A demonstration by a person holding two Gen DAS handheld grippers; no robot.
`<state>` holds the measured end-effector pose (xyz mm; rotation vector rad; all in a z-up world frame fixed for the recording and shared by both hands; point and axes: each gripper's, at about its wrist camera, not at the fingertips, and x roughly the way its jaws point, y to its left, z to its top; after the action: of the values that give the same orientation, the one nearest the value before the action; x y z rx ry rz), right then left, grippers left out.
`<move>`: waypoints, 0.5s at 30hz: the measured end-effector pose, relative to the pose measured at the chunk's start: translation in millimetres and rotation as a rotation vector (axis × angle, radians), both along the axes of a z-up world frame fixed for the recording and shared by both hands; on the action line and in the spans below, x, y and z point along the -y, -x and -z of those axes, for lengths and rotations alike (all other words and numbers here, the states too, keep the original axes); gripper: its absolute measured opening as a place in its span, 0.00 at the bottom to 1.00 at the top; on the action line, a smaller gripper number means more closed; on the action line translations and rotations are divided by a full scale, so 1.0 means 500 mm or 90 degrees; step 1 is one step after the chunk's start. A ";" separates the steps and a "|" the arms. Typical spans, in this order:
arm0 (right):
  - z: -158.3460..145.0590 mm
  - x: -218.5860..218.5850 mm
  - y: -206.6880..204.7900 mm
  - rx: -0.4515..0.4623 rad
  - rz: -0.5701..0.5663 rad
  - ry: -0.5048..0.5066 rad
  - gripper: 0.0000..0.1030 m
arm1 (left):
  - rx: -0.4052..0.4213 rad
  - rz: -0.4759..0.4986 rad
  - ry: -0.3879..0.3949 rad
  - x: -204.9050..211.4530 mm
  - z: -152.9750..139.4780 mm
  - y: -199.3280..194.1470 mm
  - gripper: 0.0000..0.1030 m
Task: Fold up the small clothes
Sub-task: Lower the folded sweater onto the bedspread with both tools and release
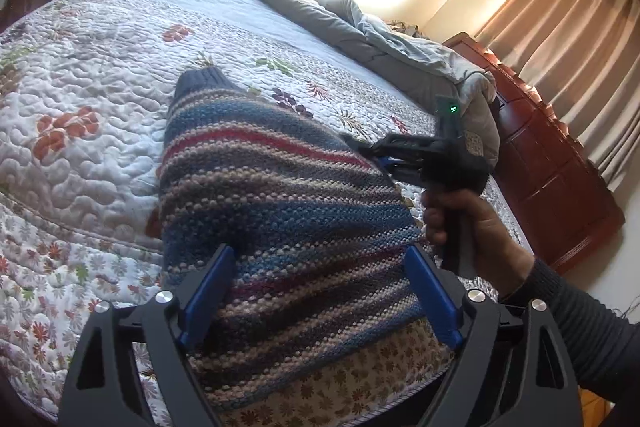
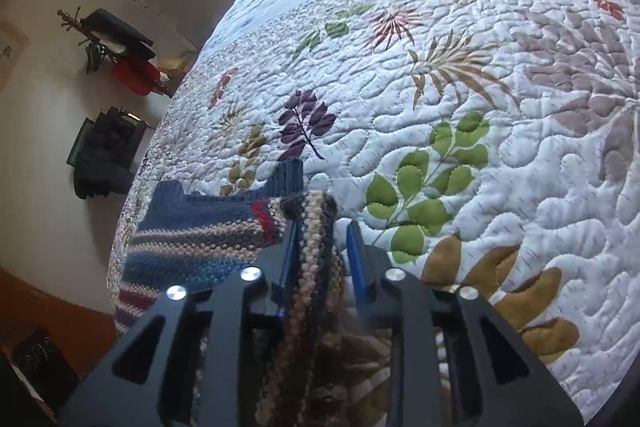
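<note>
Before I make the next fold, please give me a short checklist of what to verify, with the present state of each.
1. Striped sweater lies on the quilt: ok.
2. Left hand-held gripper open, pads clear of the knit: ok.
3. Right hand-held gripper has knit between its fingers: ok.
4. Its pads press the fabric firmly: cannot tell.
5. Sweater flat, without bunching: not ok, bunched at the right hand-held gripper.
6. Bare quilt beyond the sweater for folding: ok.

The left wrist view looked steeply down along its claw [image 1: 320, 291], close over the striped sweater [image 1: 280, 195] on the bed [image 1: 80, 107]. The right wrist view sat lower, nearer. Both shared sweater [image 2: 192, 239] and quilt [image 2: 480, 107].
</note>
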<state>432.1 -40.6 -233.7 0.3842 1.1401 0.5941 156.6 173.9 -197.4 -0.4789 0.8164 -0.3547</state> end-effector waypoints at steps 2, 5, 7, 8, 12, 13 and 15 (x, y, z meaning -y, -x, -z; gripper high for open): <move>-0.052 0.016 0.028 0.033 -0.006 -0.008 0.28 | 0.005 0.000 0.005 -0.001 -0.013 0.008 0.85; -0.123 0.018 0.099 0.077 -0.053 -0.035 0.28 | 0.043 0.002 0.022 -0.010 -0.049 0.020 0.85; -0.140 -0.005 0.134 0.073 -0.097 -0.047 0.28 | 0.056 0.006 0.031 -0.012 -0.064 0.016 0.85; -0.128 -0.017 0.146 0.052 -0.111 -0.044 0.25 | 0.053 0.011 0.045 -0.015 -0.067 0.006 0.85; -0.029 -0.010 0.146 -0.025 -0.078 0.006 0.00 | -0.020 0.010 0.100 -0.030 -0.030 -0.051 0.85; -0.013 0.002 0.144 -0.030 -0.069 0.003 0.00 | -0.044 0.007 0.099 -0.032 -0.014 -0.064 0.85; 0.000 0.029 0.143 -0.050 -0.041 -0.022 0.00 | -0.076 0.010 0.130 -0.039 0.016 -0.082 0.85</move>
<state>360.5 -55.3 -233.7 0.4043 1.2232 0.6604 197.5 193.3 -205.5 -0.6887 0.9040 -0.4296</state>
